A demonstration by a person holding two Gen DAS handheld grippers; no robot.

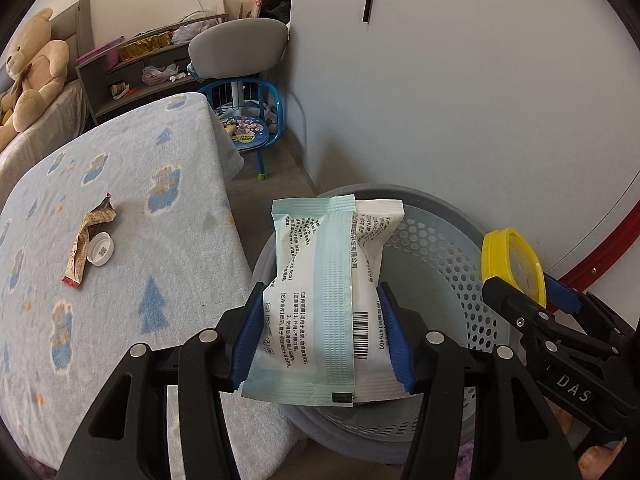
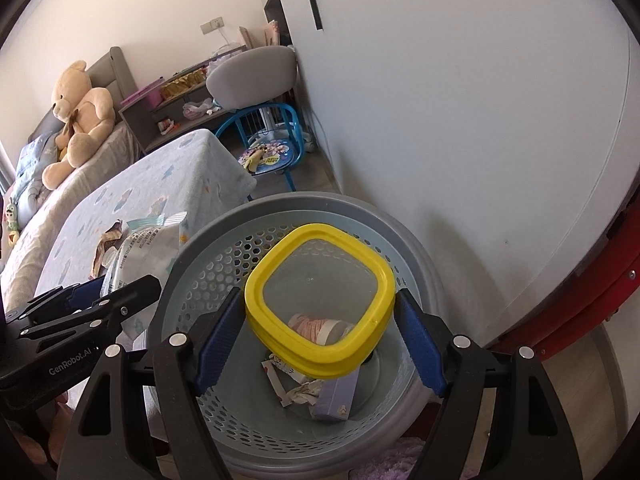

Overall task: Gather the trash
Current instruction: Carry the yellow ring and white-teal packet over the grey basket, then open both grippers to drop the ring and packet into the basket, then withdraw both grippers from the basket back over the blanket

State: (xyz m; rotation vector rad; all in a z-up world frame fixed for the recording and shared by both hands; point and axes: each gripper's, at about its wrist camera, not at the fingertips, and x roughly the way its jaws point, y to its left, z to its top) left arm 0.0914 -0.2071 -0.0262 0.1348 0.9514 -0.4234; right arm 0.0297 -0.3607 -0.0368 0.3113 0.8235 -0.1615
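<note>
Soft daylight is filling both fisheye views evenly, leaving the white wall [image 1: 460, 100] beside the perforated bin [image 2: 224, 264] pale and glare-free. Shadows are lying faint. Straight lines are bowing toward black corner vignettes; focus is holding throughout.

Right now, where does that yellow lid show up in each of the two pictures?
Left wrist view: the yellow lid sits at the right edge, seen edge-on, clamped in the right gripper beside the bin.
Right wrist view: the yellow lid fills the centre, seen flat-on between the blue pads, over the bin's mouth.
Shared landmark: the grey perforated bin under both grippers.
</note>
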